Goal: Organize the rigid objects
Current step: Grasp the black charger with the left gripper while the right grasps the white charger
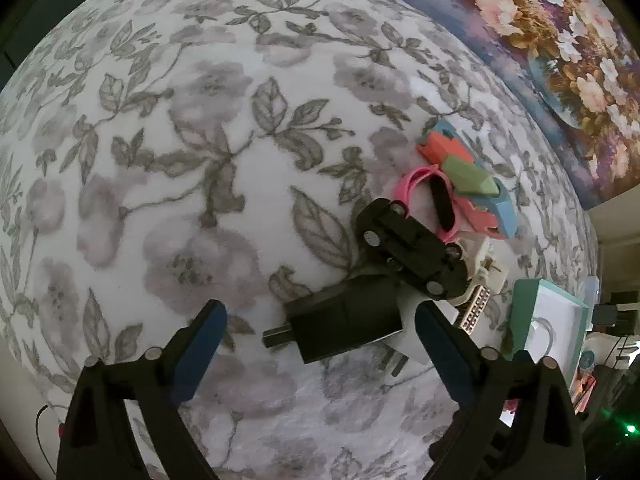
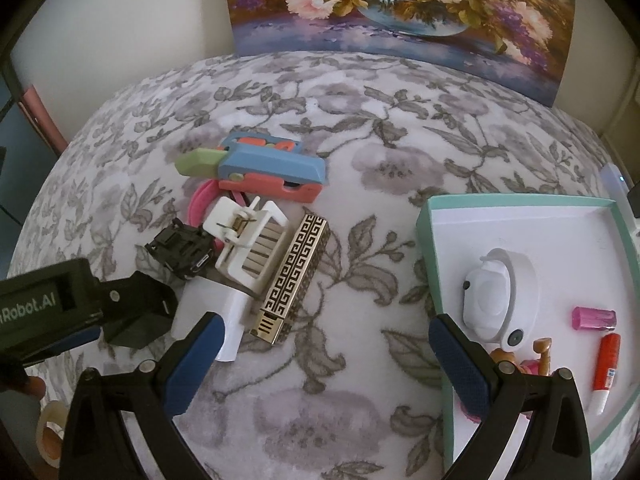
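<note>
Worktop [image 2: 360, 360]: covered with a cloth printed in grey leaves and flowers; a flower painting [image 2: 400, 4] stands at its far edge.
Box [image 2: 432, 216]: teal-rimmed with a white floor, on the right of the worktop. Inside lie a white round device [image 2: 496, 296], a pink tube [image 2: 594, 317], a red and white stick [image 2: 606, 372] and a small brown wooden piece [image 2: 542, 354].
Pile: left of the box, apart from it. At the back lies a blue, coral and green toy [image 2: 272, 164]; nearer come a pink band [image 2: 200, 204], a white comb-like frame [image 2: 248, 240], a black bracket [image 2: 180, 248] and a gold-patterned bar [image 2: 294, 276], which leans against the frame.
Black plug [image 1: 344, 324]: lies on the cloth between the fingers of the left gripper [image 1: 320, 340], nearer the right-hand one, prongs pointing left, untouched by either finger. A white plug [image 1: 404, 344] sits just beside it, partly under it.
Left gripper fingers: spread wide, grasping nothing.
Right gripper [image 2: 324, 360]: hangs over bare cloth between the pile and the box.
Right gripper fingers: spread wide and empty. In the right wrist view the white plug [image 2: 232, 312] sits just beyond the left finger [image 2: 192, 364], and the other finger overlaps the box's near-left rim.
Tape roll [image 2: 48, 428]: lies at the near-left edge.
</note>
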A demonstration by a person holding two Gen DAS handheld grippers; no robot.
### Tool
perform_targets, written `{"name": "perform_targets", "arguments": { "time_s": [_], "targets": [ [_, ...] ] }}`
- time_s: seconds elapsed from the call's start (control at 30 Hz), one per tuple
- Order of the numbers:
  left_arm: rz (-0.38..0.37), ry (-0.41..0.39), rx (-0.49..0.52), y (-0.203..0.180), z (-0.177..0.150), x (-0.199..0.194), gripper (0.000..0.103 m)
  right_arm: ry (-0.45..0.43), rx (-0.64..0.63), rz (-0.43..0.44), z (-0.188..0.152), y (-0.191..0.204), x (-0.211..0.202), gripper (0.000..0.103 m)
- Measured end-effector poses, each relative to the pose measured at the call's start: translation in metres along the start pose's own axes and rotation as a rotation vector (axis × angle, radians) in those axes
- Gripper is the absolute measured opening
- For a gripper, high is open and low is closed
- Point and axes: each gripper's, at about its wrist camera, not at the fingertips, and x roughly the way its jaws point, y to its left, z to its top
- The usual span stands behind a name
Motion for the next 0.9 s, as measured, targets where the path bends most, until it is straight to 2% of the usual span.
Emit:
{"name": "perform_targets", "arguments": {
  "time_s": [0.1, 0.2, 0.27, 0.3, 0.6, 0.73, 0.8, 0.9],
  "targets": [
    [-0.003, 0.006, 0.003, 0.0, -0.002, 0.0, 0.082, 0.002, -0.003, -0.003, 0.0, 0.001, 0.0, 0.103],
    [-0.01, 0.015, -0.006, 0.001, -0.001, 0.003, 0.082, 0.002, -0.002, -0.004, 0.0, 0.001, 0.0, 0.103],
    [-0.019, 0.013, -0.008, 0.002, -0.001, 0.002, 0.072, 0.002, -0.003, -0.005, 0.0, 0.001, 0.0, 0.103],
    [-0.027, 0.014, -0.01, 0.002, -0.001, 0.002, 0.07, 0.002, -0.003, -0.006, 0.0, 0.002, 0.001, 0.103],
    [-0.017, -0.025, -0.034, 0.017, -0.001, -0.019, 0.07, 0.004, -0.014, 0.009, -0.001, 0.008, 0.0, 0.103],
    [-0.016, -0.046, -0.067, 0.029, 0.001, -0.028, 0.07, 0.003, -0.022, 0.069, 0.0, 0.018, -0.003, 0.103],
    [-0.02, -0.051, -0.083, 0.036, 0.002, -0.031, 0.07, -0.003, -0.025, 0.096, 0.0, 0.022, -0.005, 0.101],
    [-0.028, -0.063, -0.119, 0.046, 0.003, -0.036, 0.07, -0.006, -0.03, 0.138, 0.0, 0.029, -0.007, 0.092]
  ]
}}
